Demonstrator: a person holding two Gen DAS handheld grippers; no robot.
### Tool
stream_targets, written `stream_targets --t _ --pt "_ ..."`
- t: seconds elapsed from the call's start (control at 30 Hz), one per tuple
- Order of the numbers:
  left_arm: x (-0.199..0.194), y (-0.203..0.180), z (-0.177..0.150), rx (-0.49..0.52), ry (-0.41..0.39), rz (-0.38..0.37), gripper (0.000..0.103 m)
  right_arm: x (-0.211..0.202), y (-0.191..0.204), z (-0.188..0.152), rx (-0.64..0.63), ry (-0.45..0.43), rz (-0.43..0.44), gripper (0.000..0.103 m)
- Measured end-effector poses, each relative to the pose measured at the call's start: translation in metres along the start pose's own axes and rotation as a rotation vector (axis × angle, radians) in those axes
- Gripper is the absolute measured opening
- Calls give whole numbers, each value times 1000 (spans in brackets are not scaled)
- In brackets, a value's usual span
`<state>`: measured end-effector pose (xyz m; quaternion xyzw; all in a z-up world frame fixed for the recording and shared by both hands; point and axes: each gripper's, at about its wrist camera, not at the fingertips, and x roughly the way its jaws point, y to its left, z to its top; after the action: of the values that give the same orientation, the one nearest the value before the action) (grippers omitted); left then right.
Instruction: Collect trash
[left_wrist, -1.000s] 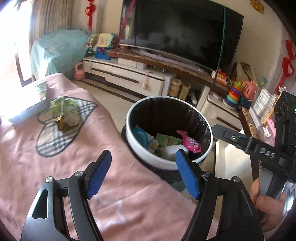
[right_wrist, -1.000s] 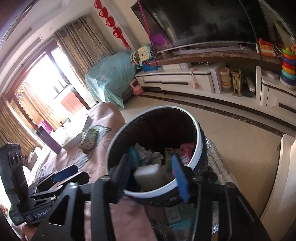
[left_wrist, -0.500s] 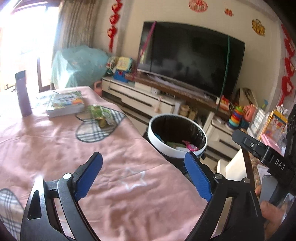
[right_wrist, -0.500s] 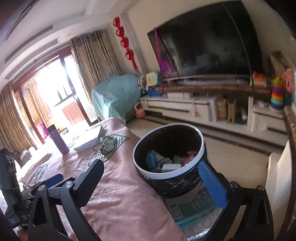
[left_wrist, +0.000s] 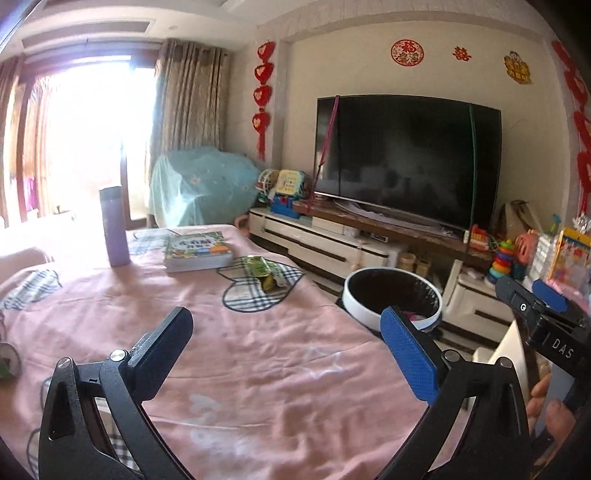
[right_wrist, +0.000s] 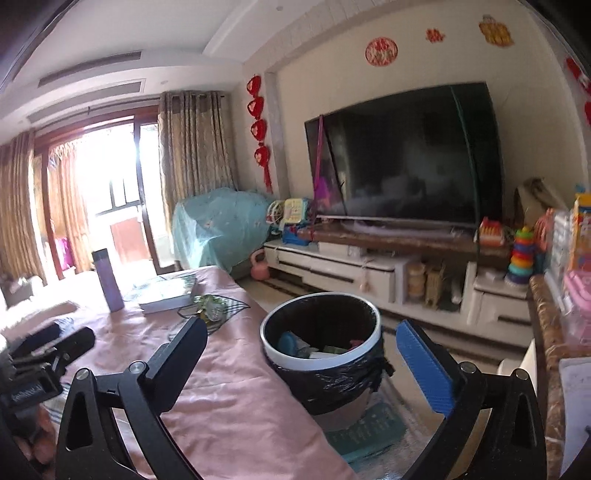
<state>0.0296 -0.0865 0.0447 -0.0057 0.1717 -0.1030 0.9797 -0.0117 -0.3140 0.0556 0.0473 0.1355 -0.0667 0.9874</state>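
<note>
A white-rimmed trash bin (right_wrist: 320, 354) lined with a black bag stands beside the table's right edge and holds several pieces of trash; it also shows in the left wrist view (left_wrist: 393, 299). A crumpled green wrapper (left_wrist: 266, 273) lies on the plaid heart patch of the pink tablecloth (left_wrist: 240, 369), far ahead; it shows in the right wrist view too (right_wrist: 210, 308). My left gripper (left_wrist: 286, 349) is open and empty above the cloth. My right gripper (right_wrist: 301, 358) is open and empty, raised in front of the bin.
A book (left_wrist: 197, 251) and a purple bottle (left_wrist: 114, 225) stand at the table's far side. A small round object (left_wrist: 7, 363) lies at the left edge. A TV (left_wrist: 406, 158) on a low cabinet (left_wrist: 325, 243) with toys lines the far wall.
Both grippers pulled up and back from the bin. The right gripper opened and let go of the white piece, which now lies in the bin.
</note>
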Motion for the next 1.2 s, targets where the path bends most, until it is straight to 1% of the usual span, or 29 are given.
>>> stream_targets --t 0.2,0.43,0.63,0.9,1.2 --pt "-4 -4 -10 35 0 23 103 3 4 -8 -40 2 -24 103" --pt "-9 -9 -10 52 -16 44 103 3 4 -12 -43 12 -23 103" --pt "-6 -9 -11 49 4 41 103 2 4 -13 -41 17 -22 103" --pt "-8 -10 -12 55 -16 49 103 2 4 -13 -39 18 -18 103" --pt "-9 -10 -12 56 -19 52 103 2 8 -15 -46 19 -15 103"
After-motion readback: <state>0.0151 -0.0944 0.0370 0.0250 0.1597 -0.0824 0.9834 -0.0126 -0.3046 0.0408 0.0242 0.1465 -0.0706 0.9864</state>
